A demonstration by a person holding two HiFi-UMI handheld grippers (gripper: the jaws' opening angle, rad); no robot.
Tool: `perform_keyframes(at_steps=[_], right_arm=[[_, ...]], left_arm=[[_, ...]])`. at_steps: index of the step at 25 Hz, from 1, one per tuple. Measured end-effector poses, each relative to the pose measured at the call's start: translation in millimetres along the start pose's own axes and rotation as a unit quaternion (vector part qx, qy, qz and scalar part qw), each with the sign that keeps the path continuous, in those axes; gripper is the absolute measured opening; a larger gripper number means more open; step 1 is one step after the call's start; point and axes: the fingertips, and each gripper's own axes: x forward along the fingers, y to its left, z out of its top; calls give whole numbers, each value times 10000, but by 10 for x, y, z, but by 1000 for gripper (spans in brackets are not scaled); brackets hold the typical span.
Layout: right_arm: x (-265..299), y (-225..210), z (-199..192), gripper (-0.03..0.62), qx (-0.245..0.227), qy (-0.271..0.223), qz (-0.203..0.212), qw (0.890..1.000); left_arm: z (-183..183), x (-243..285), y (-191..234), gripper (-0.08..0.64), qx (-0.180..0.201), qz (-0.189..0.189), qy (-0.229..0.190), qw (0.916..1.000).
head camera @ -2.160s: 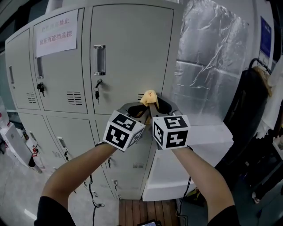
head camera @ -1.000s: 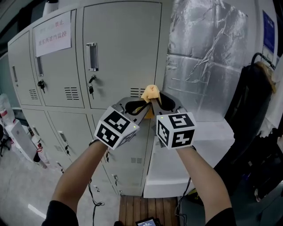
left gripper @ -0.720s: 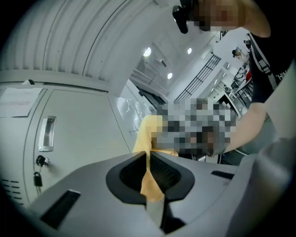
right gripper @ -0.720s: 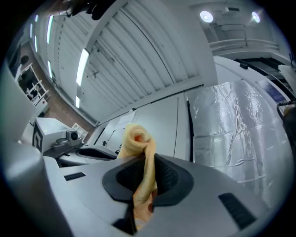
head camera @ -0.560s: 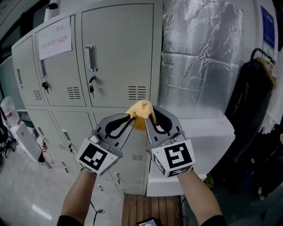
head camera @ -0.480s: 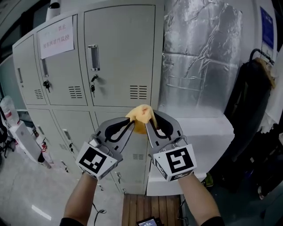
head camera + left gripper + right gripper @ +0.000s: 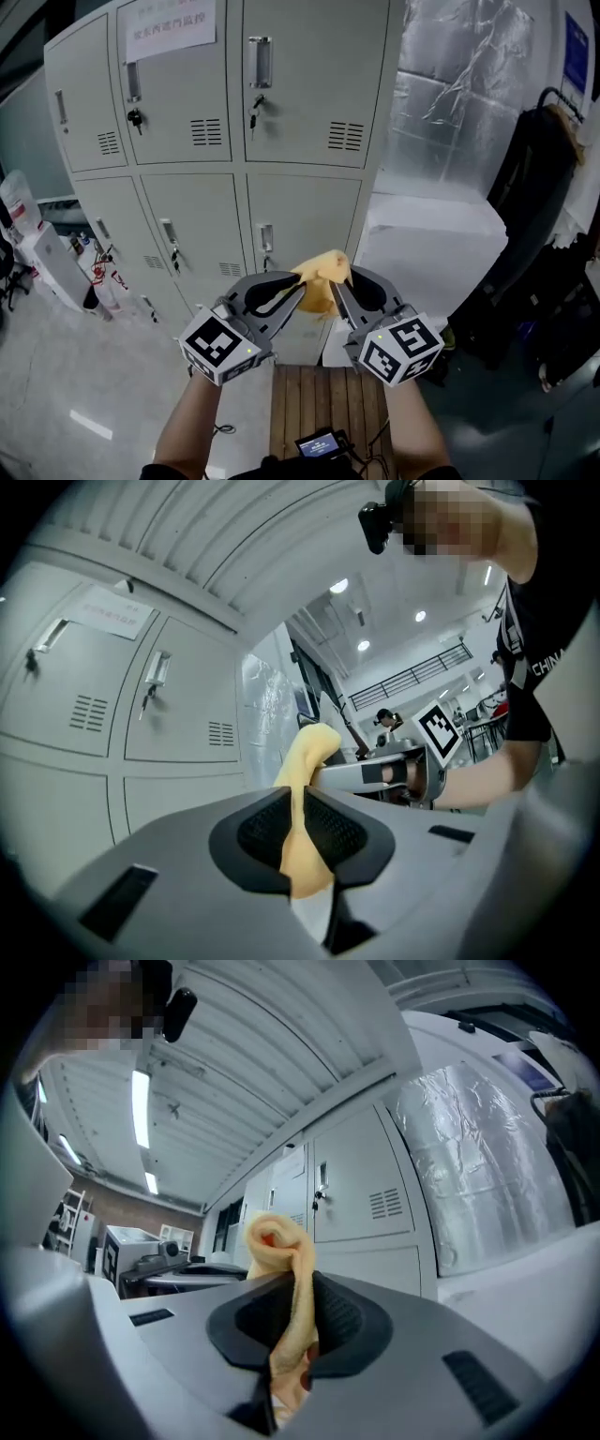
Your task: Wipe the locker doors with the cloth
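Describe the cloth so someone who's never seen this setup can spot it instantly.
Find the grey locker bank; low in front of it the left gripper and right gripper meet tip to tip. Bunched between them, pinched by both, is the cloth: a soft yellow lump, unlike the hard grey metal and plastic around it.

The right gripper [image 7: 293, 1314] has its jaws pressed together on the yellow cloth [image 7: 281, 1241], which rises from between the dark pads and curls into a loose knot above them. Behind the cloth stand the grey locker doors [image 7: 361, 1194], one with a vent and a handle. Right of the cloth hangs crinkled silver foil [image 7: 478, 1157]. Above the cloth, to its left, a ceiling light strip [image 7: 141, 1110] glows.
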Motion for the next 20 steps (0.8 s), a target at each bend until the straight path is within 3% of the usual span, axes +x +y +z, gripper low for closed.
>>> perform_keyframes(at_steps=[3, 6, 10, 20], right_arm=[[-159, 193, -366, 63, 107, 372, -325, 9987], [-343, 330, -625, 63, 282, 557, -594, 9963], [-618, 506, -858, 63, 354, 758, -879, 9926], [-1119, 379, -1100, 63, 720, 842, -1109, 9876]], left_arm=[[-263, -392, -158, 38, -389, -24, 71, 9992], [-555, -731, -221, 38, -686, 238, 188, 9972], [-858, -1032, -377, 37, -811, 521, 439, 9944], [-1094, -1224, -643, 20, -1305, 963, 257, 9864]])
